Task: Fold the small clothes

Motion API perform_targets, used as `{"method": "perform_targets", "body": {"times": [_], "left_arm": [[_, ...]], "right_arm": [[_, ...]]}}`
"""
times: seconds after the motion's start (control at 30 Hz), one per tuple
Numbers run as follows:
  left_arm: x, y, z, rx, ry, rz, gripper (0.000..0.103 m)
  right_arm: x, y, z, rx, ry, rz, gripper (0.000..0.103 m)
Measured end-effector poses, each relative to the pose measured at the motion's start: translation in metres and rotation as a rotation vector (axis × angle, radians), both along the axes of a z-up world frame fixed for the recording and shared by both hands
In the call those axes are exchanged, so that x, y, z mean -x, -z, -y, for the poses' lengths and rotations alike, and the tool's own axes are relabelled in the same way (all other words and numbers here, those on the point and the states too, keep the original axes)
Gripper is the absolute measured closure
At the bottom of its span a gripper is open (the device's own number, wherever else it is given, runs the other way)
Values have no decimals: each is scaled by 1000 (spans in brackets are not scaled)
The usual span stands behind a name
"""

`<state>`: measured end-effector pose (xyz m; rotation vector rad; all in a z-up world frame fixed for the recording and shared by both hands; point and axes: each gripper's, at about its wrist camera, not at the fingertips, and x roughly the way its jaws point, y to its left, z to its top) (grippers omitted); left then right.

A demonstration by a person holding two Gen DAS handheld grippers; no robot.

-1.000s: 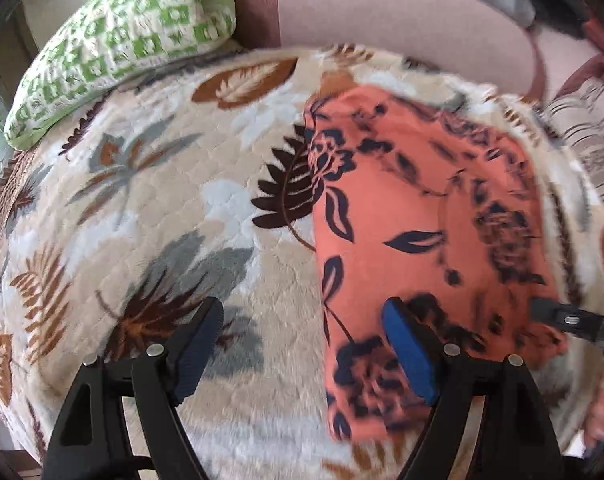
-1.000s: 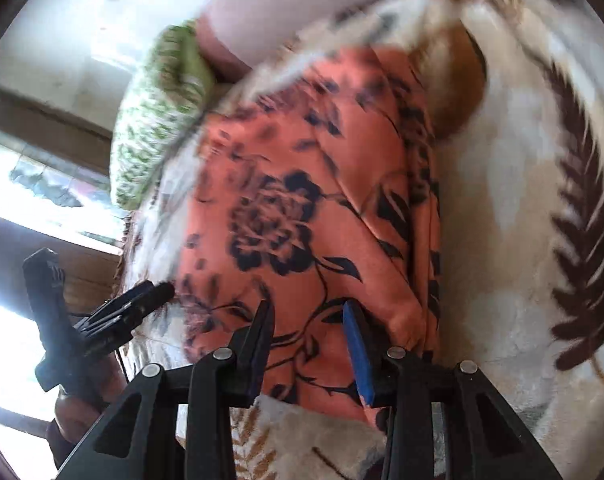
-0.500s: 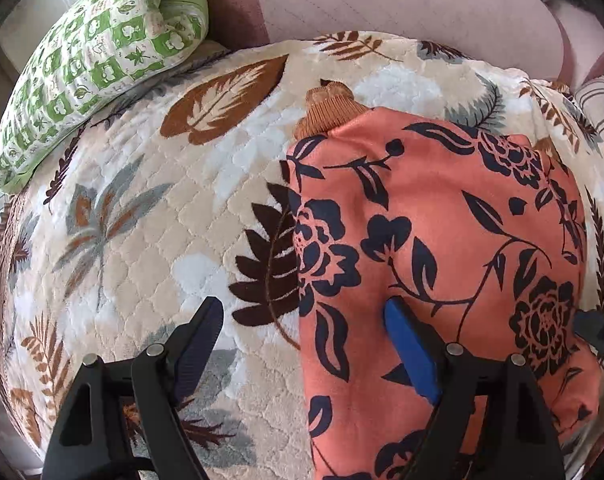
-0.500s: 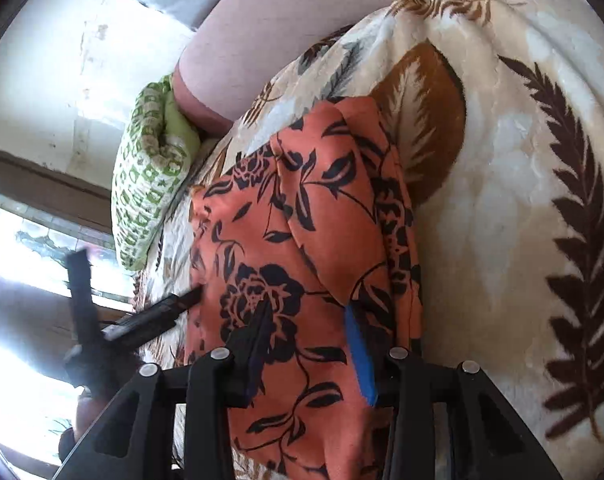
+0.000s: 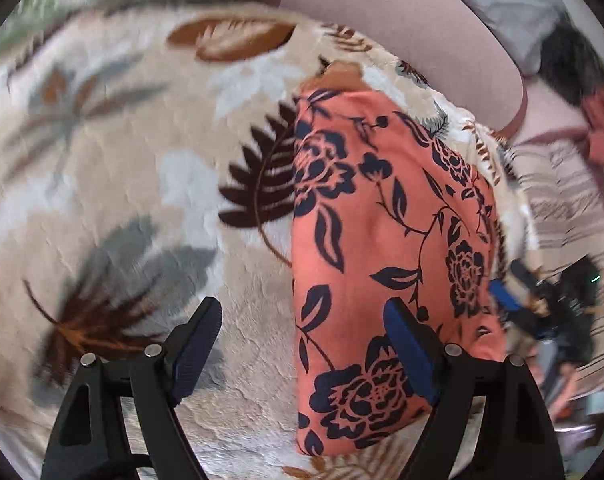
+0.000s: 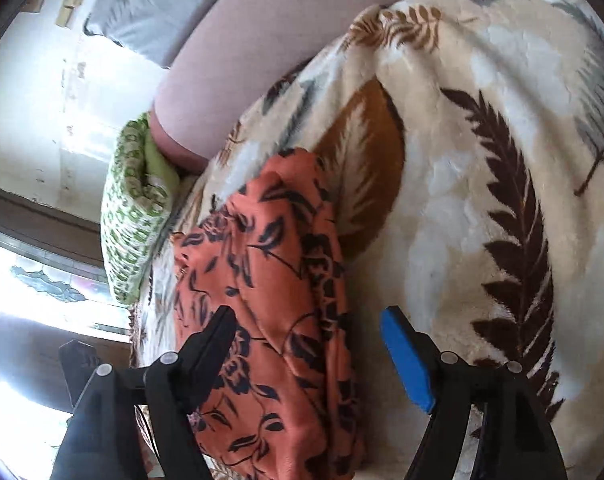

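1. Right gripper (image 6: 308,344): released. Its jaws have just been opening and now stand wide at the bottom of the right wrist view. The orange flowered garment (image 6: 270,320) lies below and between them, but neither pad presses on it. Judgement: a fold has just been laid down and let go.

2. Left gripper (image 5: 302,348): released, jaws wide at the bottom of the left wrist view. The blue pad (image 5: 408,354) on the right sits over the garment (image 5: 378,240); the other pad is over the bare blanket (image 5: 122,184). Nothing is grasped.

3. Garment position: folded into a long narrow bundle, lying flat on the leaf-patterned blanket, centre-right in the left view and lower centre in the right view. A brown ribbed cuff (image 5: 342,76) shows at its far end.

4. Reason for placement, as judged: the soft level blanket serves as the folding surface; both grippers flank the bundle, ready to take its ends for a further fold.

5. Left view only: the full outline of the bundle, the cuff, and the right gripper (image 5: 518,300) at the right edge beside the garment.

6. Right view only: the stacked layers along the garment's right edge, the green patterned pillow (image 6: 136,216) at the left, and the pink bolster (image 6: 270,60) above.

7. Left view is blurred toward its upper left.
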<state>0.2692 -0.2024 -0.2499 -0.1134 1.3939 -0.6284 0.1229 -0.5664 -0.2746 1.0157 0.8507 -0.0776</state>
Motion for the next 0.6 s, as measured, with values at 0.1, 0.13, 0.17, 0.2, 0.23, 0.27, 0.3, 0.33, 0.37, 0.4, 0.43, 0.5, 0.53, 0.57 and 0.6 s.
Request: {"method": "perform_targets", "body": {"times": [0.1, 0.13, 0.17, 0.2, 0.23, 0.27, 0.3, 0.33, 0.37, 0.4, 0.43, 0.5, 0.53, 0.57, 0.6], "left_arm": [[-6, 12, 3, 40, 17, -62, 20], [-8, 16, 6, 43, 27, -69, 20], [-8, 18, 8, 48, 35, -74, 20], [-9, 20, 11, 60, 43, -80, 20], [-10, 21, 14, 82, 49, -86, 20], [-12, 21, 17, 105, 55, -92, 20], [-14, 22, 20, 129, 64, -99, 20], [-15, 24, 24, 155, 75, -108, 20], [-18, 26, 27, 173, 80, -117, 20], [-20, 29, 30, 192, 82, -125, 20], [-24, 31, 32, 209, 80, -127, 20], [-28, 31, 34, 253, 80, -131, 20], [-30, 33, 35, 277, 82, -136, 20], [-32, 36, 34, 289, 83, -135, 20], [-33, 37, 34, 301, 86, -130, 21]], "right_arm": [[-10, 12, -6, -21, -39, -27, 22], [-11, 15, -7, -28, -43, -35, 22], [-11, 18, -6, -38, -45, -38, 22], [-12, 22, -5, -50, -51, -40, 22], [-13, 25, -5, -64, -59, -42, 22], [-15, 28, -5, -74, -66, -43, 22], [-15, 31, -4, -84, -71, -41, 21], [-15, 32, -4, -91, -72, -36, 20], [-17, 34, -5, -100, -72, -29, 18], [-20, 35, -4, -113, -74, -18, 16], [-21, 35, -5, -123, -77, -8, 16], [-24, 38, -4, -139, -91, 11, 16], [-25, 39, -5, -142, -97, 17, 17], [-27, 40, -6, -145, -103, 26, 17], [-29, 40, -7, -148, -112, 37, 17]]}}
